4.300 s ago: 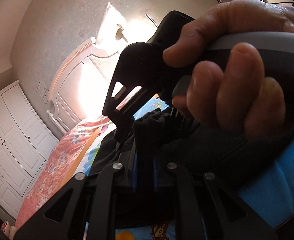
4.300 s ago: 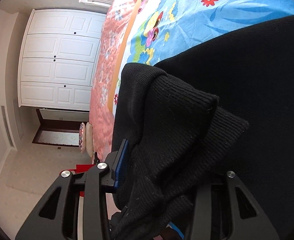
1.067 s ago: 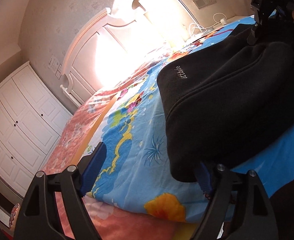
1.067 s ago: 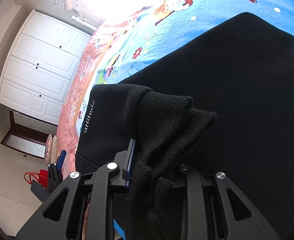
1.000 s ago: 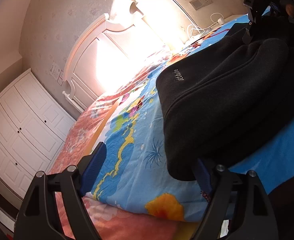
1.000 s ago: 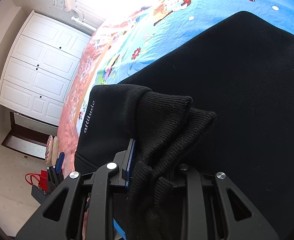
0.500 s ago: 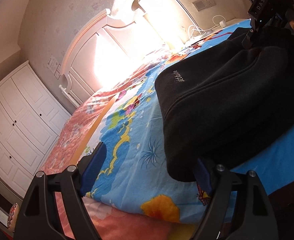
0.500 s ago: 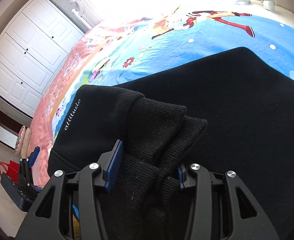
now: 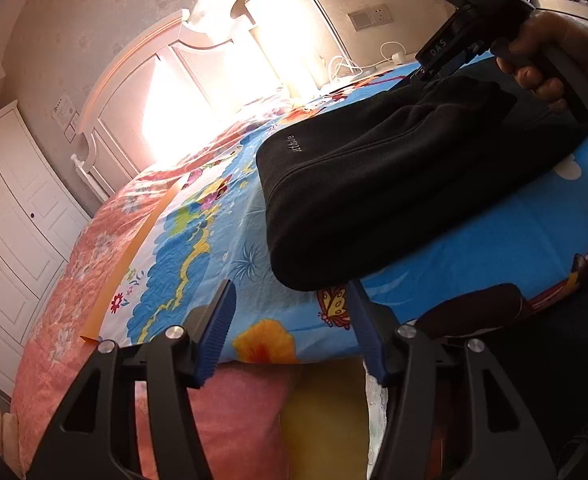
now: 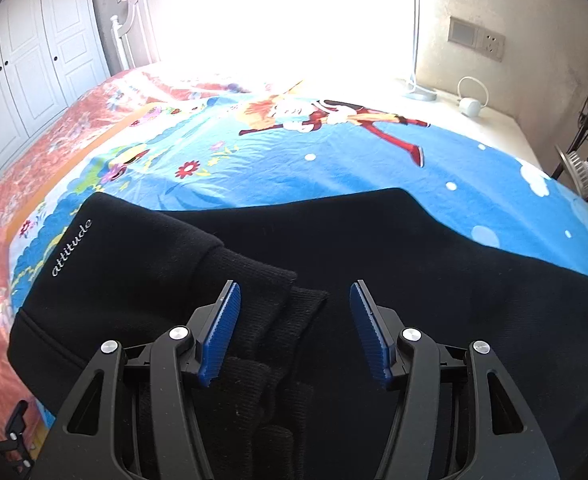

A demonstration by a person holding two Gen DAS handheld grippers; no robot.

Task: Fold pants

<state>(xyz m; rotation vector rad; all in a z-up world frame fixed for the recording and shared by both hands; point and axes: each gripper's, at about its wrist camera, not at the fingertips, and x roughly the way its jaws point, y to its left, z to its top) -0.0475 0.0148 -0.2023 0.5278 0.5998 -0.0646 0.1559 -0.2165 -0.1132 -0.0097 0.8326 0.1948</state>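
Though folded, pants between spread right gripper fingers.

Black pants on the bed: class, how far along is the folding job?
Done: the black pants lie folded over on the blue cartoon sheet, ribbed cuffs on top. In hand: nothing; the right tongs and left tongs stand open. Left: perhaps one more fold or smoothing.

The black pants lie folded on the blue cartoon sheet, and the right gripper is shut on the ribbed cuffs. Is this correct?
Not quite. The pants do lie folded on the sheet, but the right gripper is open: the right wrist view shows its blue pads spread apart above the cuffs, gripping nothing.
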